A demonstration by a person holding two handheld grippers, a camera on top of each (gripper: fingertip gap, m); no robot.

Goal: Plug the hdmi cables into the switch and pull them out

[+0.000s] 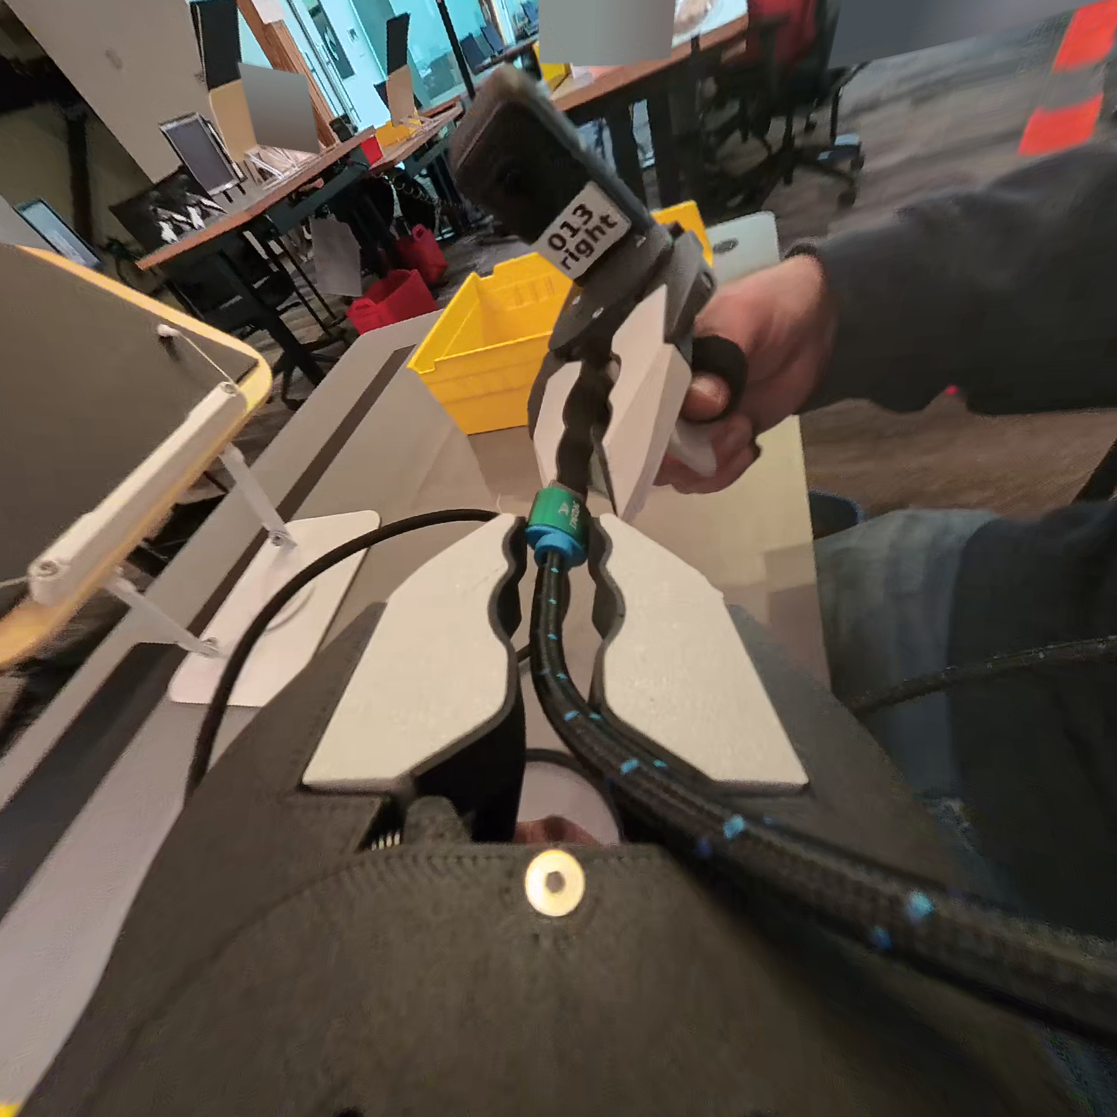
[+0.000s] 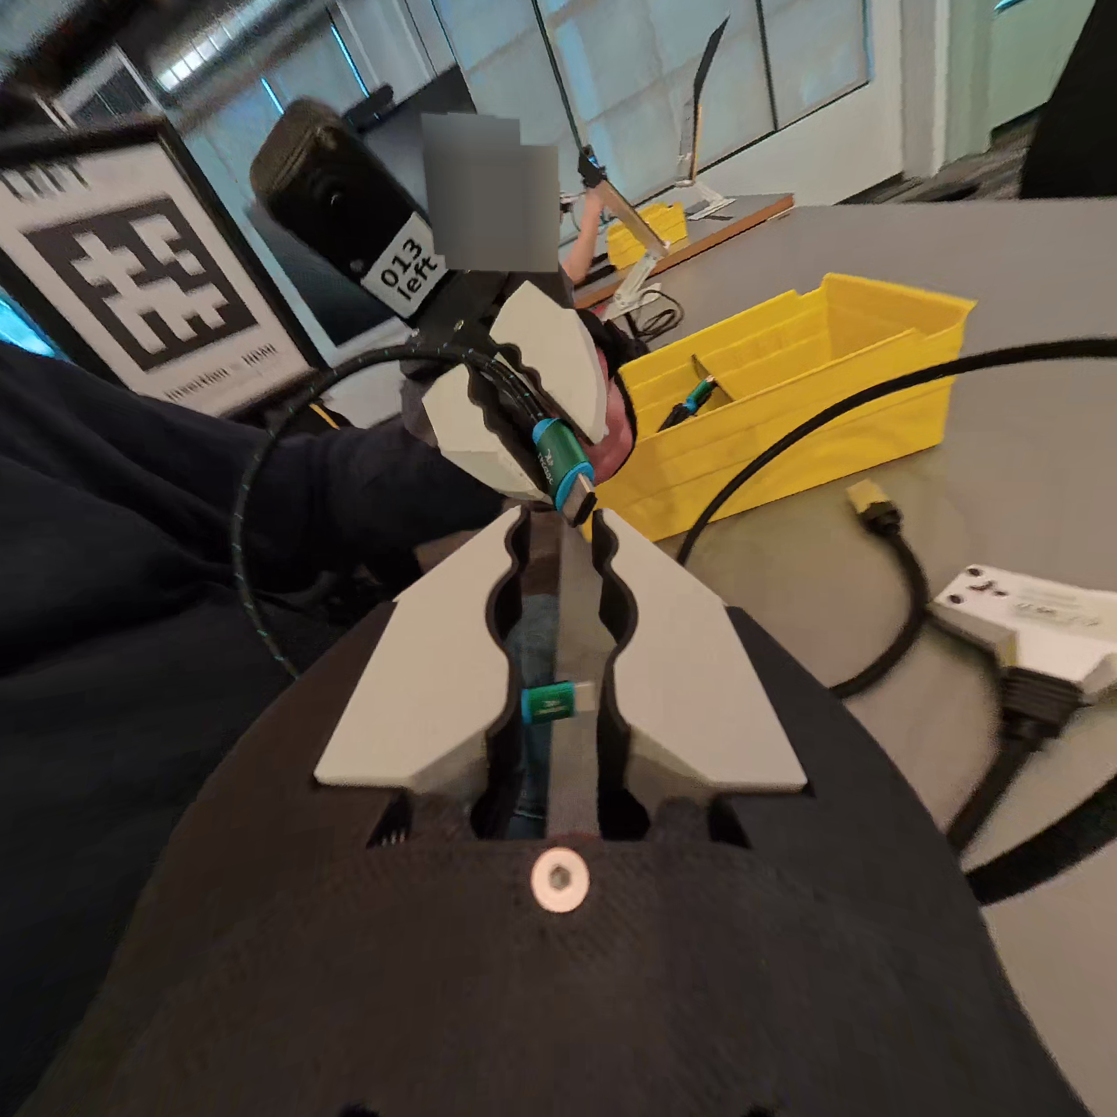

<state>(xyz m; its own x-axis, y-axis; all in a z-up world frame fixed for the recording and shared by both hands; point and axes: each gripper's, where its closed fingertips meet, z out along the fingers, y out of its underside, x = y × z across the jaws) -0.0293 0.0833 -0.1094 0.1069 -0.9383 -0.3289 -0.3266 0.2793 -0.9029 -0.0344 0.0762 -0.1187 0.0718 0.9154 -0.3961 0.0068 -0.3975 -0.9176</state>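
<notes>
My left gripper (image 1: pixel 559 526) is shut on a black braided HDMI cable (image 1: pixel 556 653) just behind its green plug (image 1: pixel 556 514); the cable runs back between the fingers. It also shows in the right wrist view (image 2: pixel 544 447), holding the green plug (image 2: pixel 559 459) with the metal end pointing at me. My right gripper (image 2: pixel 559 514) is narrowly open, with the plug's metal end at its fingertips. Another green plug (image 2: pixel 553 701) shows below through the gap. The white switch (image 2: pixel 1039 622) lies on the table at right with a black cable (image 2: pixel 1027 713) plugged in.
A yellow bin (image 2: pixel 786 393) holding a cable stands behind on the grey table (image 2: pixel 906 254). A black cable with a gold plug (image 2: pixel 870 501) lies beside the switch. A tilted board on a white stand (image 1: pixel 272 604) is at left. A person's hand (image 1: pixel 761 338) holds the right gripper (image 1: pixel 595 483). My two grippers' fingertips are within a few centimetres of each other. The white switch (image 2: pixel 1039 622) is about 25 cm from both grippers' fingertips.
</notes>
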